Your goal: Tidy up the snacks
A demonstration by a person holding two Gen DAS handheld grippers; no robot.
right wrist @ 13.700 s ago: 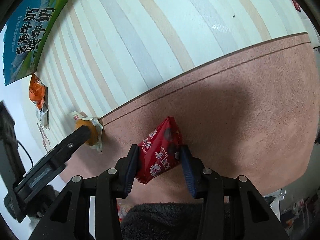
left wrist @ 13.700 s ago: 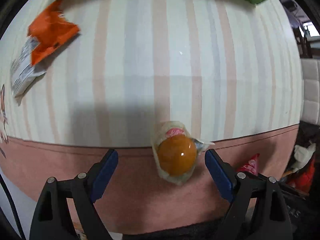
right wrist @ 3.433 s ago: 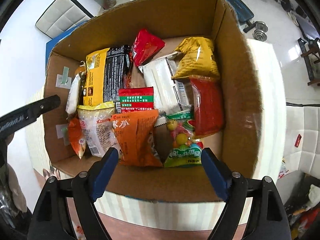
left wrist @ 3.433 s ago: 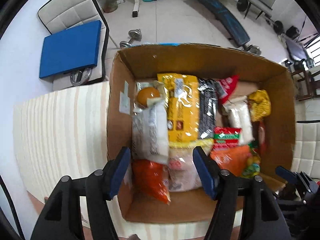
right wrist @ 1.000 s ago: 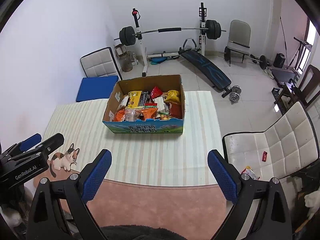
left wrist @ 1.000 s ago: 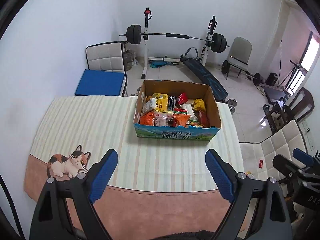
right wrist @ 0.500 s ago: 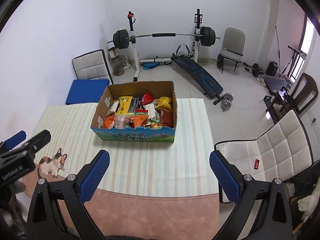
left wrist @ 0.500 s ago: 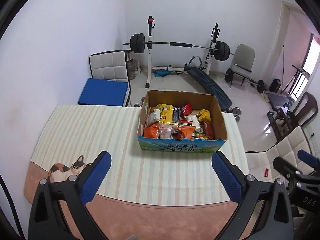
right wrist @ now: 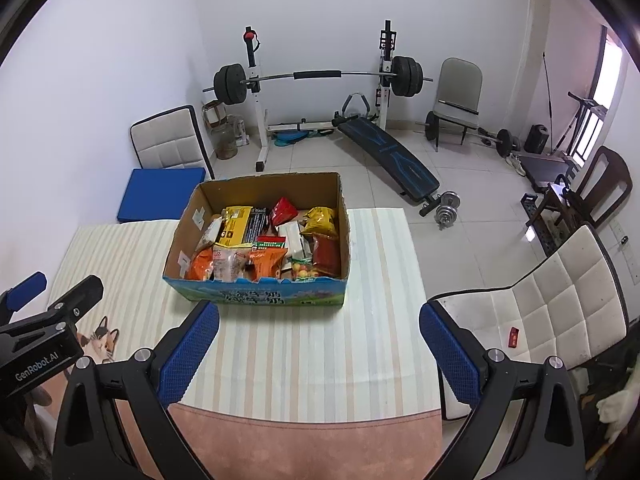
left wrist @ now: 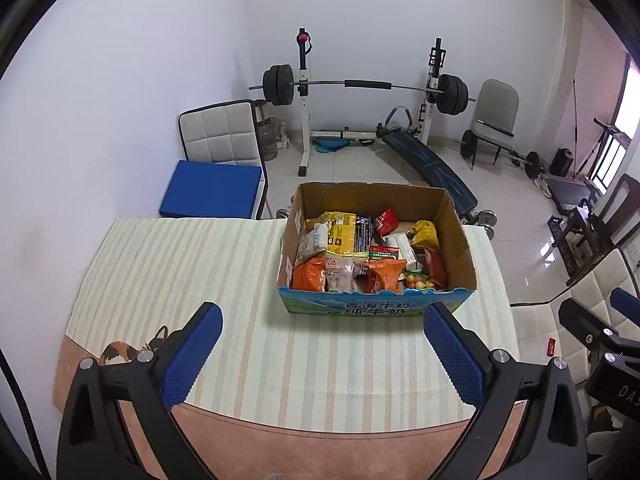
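1. An open brown cardboard box with a blue-and-green printed front [left wrist: 372,309] stands on the counter [left wrist: 200,272], which wears a cream striped cloth with a pink-brown near border; in the left wrist view the box sits at about 1 o'clock from centre, in the right wrist view [right wrist: 256,298] at about 11 o'clock.
2. The box is full of snack packets: an orange bag [left wrist: 308,276] in the near-left corner, a clear pale packet [left wrist: 342,274] beside it, another orange bag [left wrist: 384,274] to its right, a yellow-and-black pack [left wrist: 346,234] behind, a small red pouch [left wrist: 386,220] at the far side, and a crumpled yellow bag [left wrist: 426,236] at the far right.
3. The left hand-held gripper [left wrist: 322,360], blue-padded, stands spread to its widest with nothing between its fingers; its jaws have just been opening. It hangs above the near cloth, well apart from the box.
4. The right hand-held gripper [right wrist: 320,354] is likewise wide open and empty, over the near cloth.
5. A cat print [right wrist: 100,340] lies on the cloth at 8 o'clock in the right view.
6. Beyond the counter: a blue cushion on a white quilted chair [left wrist: 212,194] at 10 o'clock, a barbell rack [left wrist: 360,88] at 12 o'clock.
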